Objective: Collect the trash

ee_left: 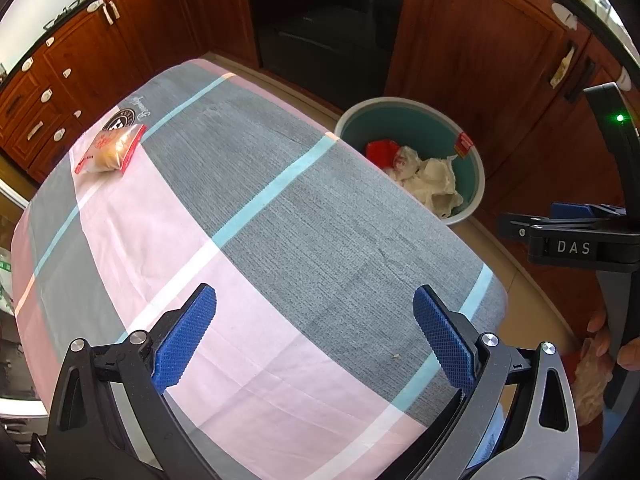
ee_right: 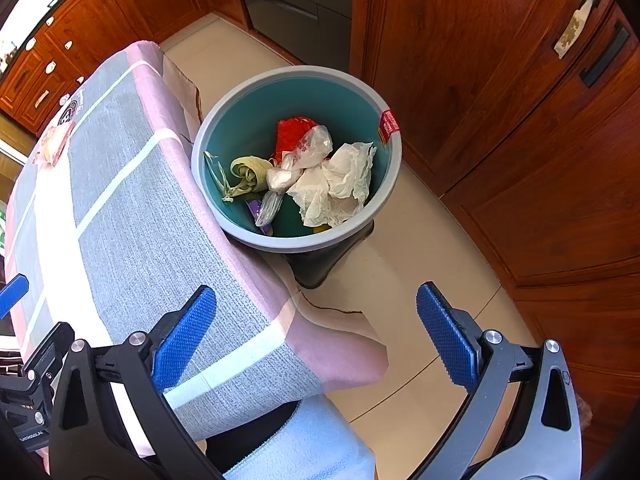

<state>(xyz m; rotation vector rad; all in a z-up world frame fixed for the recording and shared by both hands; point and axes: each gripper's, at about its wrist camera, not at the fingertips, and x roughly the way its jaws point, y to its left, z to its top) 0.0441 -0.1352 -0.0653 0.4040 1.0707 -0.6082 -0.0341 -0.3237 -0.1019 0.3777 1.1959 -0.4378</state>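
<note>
Dark wooden kitchen cabinets (ee_left: 472, 52) ring a cloth-covered surface (ee_left: 280, 216) checked in pink, grey and pale blue, with a tiled floor (ee_right: 420, 248) to its right. Both tools are empty: the left tool (ee_left: 314, 336) hangs over the near edge of the surface with its blue pads spread wide, and the right tool (ee_right: 316, 336) is likewise spread, hovering past the surface's right corner and looking down toward the teal trash bin (ee_right: 390, 184). That bin stands on the floor just beside the surface's right edge and already holds crumpled white tissue (ee_right: 344, 180), a clear plastic bag (ee_right: 308, 148), a red wrapper (ee_right: 292, 132) and a coil of pale green strips (ee_right: 250, 174). Most of the collecting looks done. One piece seems left: a red-and-white snack packet (ee_left: 110, 150) lying at the far left of the surface, well apart from both tools. A tiny crumb (ee_left: 396, 356) also sits near the left tool's right pad.
</note>
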